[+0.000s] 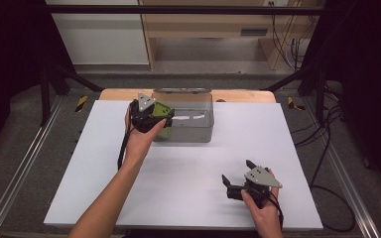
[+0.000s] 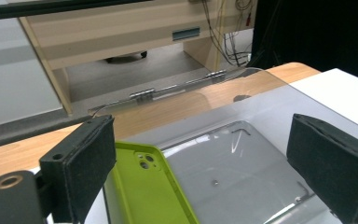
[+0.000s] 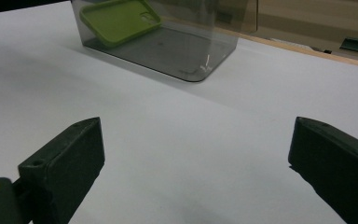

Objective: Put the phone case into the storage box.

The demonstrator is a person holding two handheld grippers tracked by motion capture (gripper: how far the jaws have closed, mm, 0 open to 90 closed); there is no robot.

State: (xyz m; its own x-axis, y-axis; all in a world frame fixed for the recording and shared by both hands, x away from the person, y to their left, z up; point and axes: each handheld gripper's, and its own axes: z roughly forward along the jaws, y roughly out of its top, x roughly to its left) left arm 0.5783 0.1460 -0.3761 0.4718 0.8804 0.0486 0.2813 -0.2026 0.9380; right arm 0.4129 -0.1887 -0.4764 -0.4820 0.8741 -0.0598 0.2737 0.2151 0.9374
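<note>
Nearest the person, at about five o'clock on the white counter [image 1: 178, 178], the right tongs [image 1: 235, 179] rest low in the right hand [image 1: 263, 210], jaws spread wide and holding nothing, pointing toward ten o'clock. In the right gripper view bare counter lies between the two black jaws.

Farther out, toward eleven o'clock from the counter's middle, the left hand [image 1: 141, 136] holds the left tongs [image 2: 200, 172] raised over the left end of a clear plastic box [image 1: 198, 126]. Their jaws also stand wide apart and grip nothing.

The green phone case [image 2: 144, 186] sits inside the box at its left end, tilted, leaning against the left wall with its lower edge on the box floor. In the left gripper view it lies just beside the left jaw; whether they touch I cannot tell. Its camera cut-out faces up.

At twelve o'clock the box's hinged lid [image 2: 186, 93] stands open over the counter's wooden far edge [image 1: 243, 95].
</note>
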